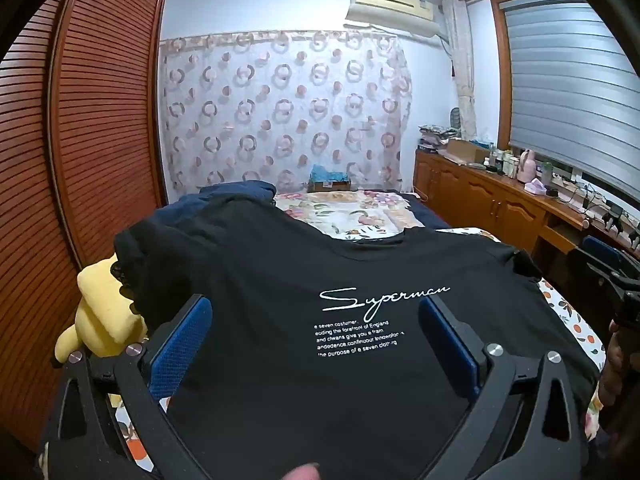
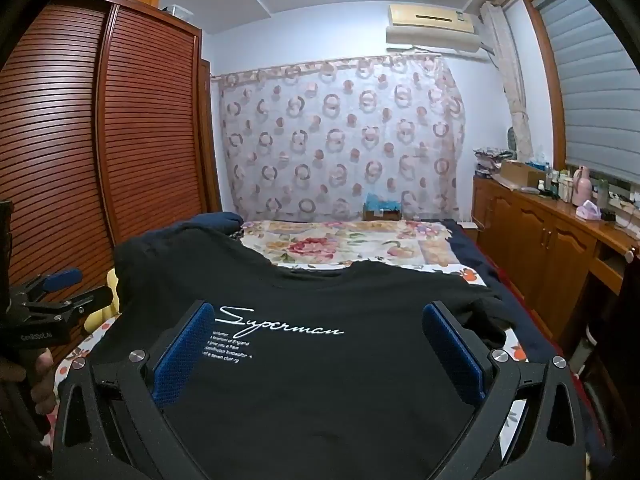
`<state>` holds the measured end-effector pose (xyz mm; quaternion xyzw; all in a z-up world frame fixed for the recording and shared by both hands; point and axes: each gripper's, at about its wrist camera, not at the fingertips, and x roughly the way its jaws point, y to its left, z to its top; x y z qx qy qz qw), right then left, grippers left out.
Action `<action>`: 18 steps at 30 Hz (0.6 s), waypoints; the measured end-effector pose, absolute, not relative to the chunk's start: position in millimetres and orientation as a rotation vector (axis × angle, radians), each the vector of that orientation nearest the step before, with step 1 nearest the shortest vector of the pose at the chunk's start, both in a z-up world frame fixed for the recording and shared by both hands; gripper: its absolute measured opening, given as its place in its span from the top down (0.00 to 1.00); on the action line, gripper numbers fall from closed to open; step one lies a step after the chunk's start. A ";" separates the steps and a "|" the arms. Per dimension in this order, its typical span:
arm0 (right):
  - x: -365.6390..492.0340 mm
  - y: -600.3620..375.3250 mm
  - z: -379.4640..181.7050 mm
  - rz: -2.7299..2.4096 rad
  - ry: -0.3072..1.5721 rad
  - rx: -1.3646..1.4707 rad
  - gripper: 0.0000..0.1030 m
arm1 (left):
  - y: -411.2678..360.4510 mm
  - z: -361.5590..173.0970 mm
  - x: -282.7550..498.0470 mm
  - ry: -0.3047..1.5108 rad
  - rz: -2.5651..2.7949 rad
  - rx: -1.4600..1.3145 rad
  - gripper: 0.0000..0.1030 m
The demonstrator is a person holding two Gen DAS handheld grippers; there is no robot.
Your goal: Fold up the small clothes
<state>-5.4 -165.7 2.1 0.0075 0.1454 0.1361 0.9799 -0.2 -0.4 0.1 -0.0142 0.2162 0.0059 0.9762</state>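
Black T-shirt (image 2: 320, 380) lies flat on the bed (image 2: 360, 248) under wide-spread jaws.

I am working in a bedroom in someone's home. I see a bed (image 2: 472, 268) with a flowery quilt (image 2: 344, 248), a big wooden wardrobe (image 2: 132, 132) and a ring-patterned curtain (image 2: 340, 136). An air conditioner (image 2: 432, 26) hangs high on the wall, and bottles stand on a wooden cabinet (image 2: 552, 232) under the window blind (image 2: 596, 92).
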 end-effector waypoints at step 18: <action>-8.6 -164.8 1.0 0.279 0.288 0.017 0.00 | 0.1 2.9 1.7 0.426 0.014 -0.020 0.00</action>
